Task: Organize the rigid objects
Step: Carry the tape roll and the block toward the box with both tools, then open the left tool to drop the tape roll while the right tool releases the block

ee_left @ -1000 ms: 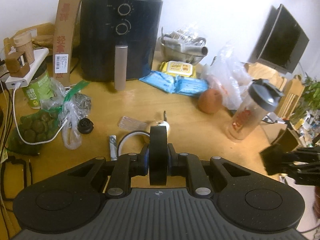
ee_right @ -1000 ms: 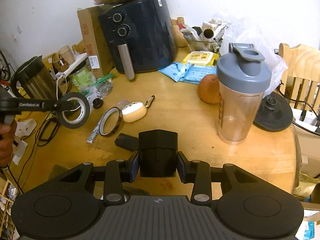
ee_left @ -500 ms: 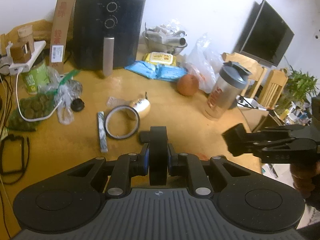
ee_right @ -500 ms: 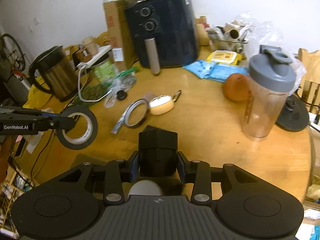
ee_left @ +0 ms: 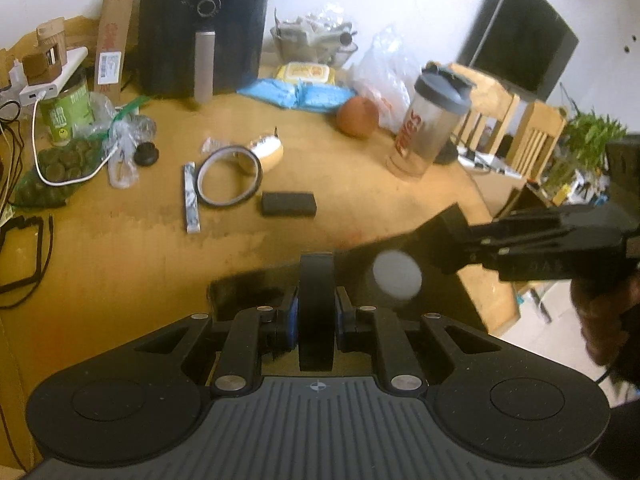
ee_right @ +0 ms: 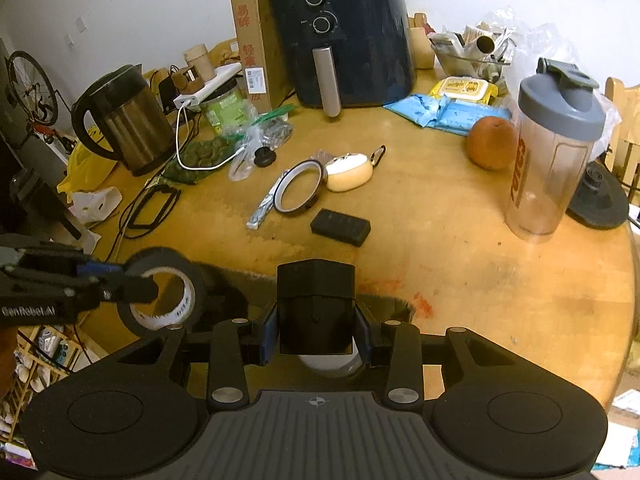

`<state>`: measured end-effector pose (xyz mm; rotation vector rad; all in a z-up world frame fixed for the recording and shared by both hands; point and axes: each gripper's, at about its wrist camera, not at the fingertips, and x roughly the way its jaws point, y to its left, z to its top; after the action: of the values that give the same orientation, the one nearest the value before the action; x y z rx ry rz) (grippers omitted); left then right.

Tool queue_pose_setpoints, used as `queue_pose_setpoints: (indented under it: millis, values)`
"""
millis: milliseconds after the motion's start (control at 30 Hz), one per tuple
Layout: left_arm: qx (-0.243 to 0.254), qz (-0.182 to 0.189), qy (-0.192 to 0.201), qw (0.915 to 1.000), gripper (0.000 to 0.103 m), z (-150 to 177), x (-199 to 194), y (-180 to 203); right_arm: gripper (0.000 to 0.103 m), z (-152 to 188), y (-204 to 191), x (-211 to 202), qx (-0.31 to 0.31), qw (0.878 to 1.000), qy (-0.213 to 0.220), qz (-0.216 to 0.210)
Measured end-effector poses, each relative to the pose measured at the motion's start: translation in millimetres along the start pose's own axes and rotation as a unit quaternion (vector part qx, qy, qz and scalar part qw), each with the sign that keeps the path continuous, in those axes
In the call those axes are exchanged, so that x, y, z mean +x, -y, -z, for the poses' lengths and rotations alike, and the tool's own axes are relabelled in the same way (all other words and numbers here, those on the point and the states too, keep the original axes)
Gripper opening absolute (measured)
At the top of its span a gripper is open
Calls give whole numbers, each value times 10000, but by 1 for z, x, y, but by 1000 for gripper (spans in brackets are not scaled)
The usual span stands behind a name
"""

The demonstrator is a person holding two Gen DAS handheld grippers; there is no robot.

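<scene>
Left claw (ee_left: 316,312) clenched on black tape roll (ee_right: 162,292); right claw (ee_right: 316,332) grasping black box (ee_right: 316,304) — both over desk (ee_right: 460,240) edge; slip drops either.

White walls (ee_right: 140,8), round wooden table (ee_right: 480,280), slatted wooden chairs (ee_left: 532,140), dark monitor (ee_left: 520,36) behind.

"GenRobot.AI" is printed on the left hand-held gripper (ee_right: 132,289).
</scene>
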<state>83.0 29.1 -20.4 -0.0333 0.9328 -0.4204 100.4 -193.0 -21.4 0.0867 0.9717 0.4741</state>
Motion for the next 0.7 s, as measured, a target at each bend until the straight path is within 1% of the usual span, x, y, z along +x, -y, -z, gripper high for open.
queue_pose_setpoints:
  millis: [133,200,300,333,367,467,500,533,567,700]
  values:
    - [221,-58,-126,9997,17,11,4,5,42,10,-3,-2,33,10000,-67,24]
    - [422,-121,-198,9988,17,15,8,10,42,15,-5,-2,52,9999,-103,40]
    - [900,-568,-286,9939,19,19,15,22,42,21,-8,-4,56,9999,-144,40]
    - [1015,-635,-302,9923,24,19,17,25,42,23,-9,-4,47,9999,-157,38]
    - [1069,-575,-309,9921,29,19,16,28,42,24,-11,-5,36,9998,-170,37]
    - [891,-234,-249,9954,35,22,11,31,42,28,-14,-6,22,9998,-214,45]
    - [815,-182,-237,9962,38,23,10,32,42,30,-15,-6,20,9997,-229,56]
    - [762,-187,-223,9967,44,25,8,32,42,31,-16,-6,23,9997,-243,68]
    - [695,-212,-192,9972,47,28,5,32,42,33,-16,-6,32,9996,-255,77]
    - [308,-214,-118,9992,48,35,-5,29,42,38,-17,-6,71,9994,-325,129]
